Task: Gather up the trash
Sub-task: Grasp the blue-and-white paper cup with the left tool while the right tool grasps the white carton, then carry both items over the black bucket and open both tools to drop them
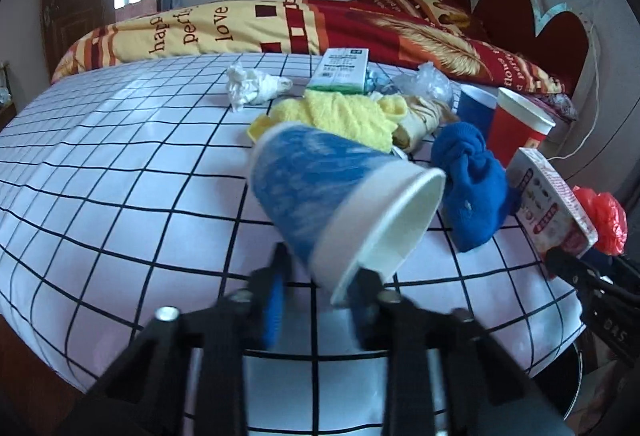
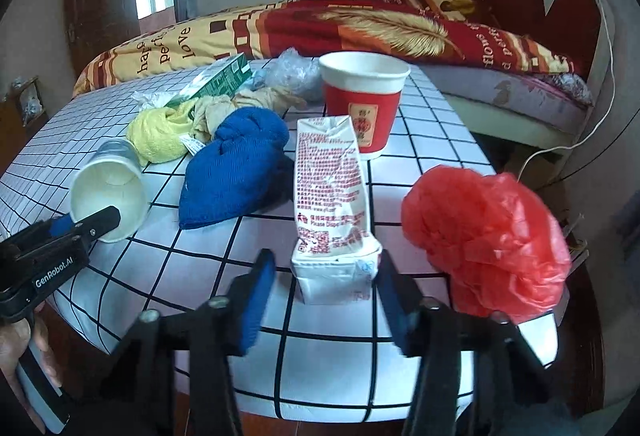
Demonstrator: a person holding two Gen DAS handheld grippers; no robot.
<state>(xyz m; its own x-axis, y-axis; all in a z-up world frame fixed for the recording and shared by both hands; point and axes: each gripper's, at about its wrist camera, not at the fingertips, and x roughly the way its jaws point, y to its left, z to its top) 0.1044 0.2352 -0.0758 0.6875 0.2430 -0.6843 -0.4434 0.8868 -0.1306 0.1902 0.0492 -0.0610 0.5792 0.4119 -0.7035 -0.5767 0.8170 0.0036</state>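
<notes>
The left gripper [image 1: 320, 280] holds a blue paper cup [image 1: 320, 192] by its rim: one finger is inside the mouth and the other is outside the wall, so the jaws are closed on the rim. The cup is tilted on its side near the front edge of the tabletop [image 1: 120, 196], with its mouth turned toward the gripper. The right gripper [image 2: 326, 284] stands wide open around a crumpled white milk carton [image 2: 330, 196], which lies near the front edge; the pads do not touch it. A crumpled red plastic bag [image 2: 486, 240] is just beside the carton at the right front corner. Behind the carton is a blue cloth [image 2: 236, 172] and an upright red paper cup [image 2: 362, 100]. Toward the far edge lie a yellow cloth [image 2: 160, 134], a green box [image 2: 216, 82] and a crumpled tissue [image 1: 252, 86].
</notes>
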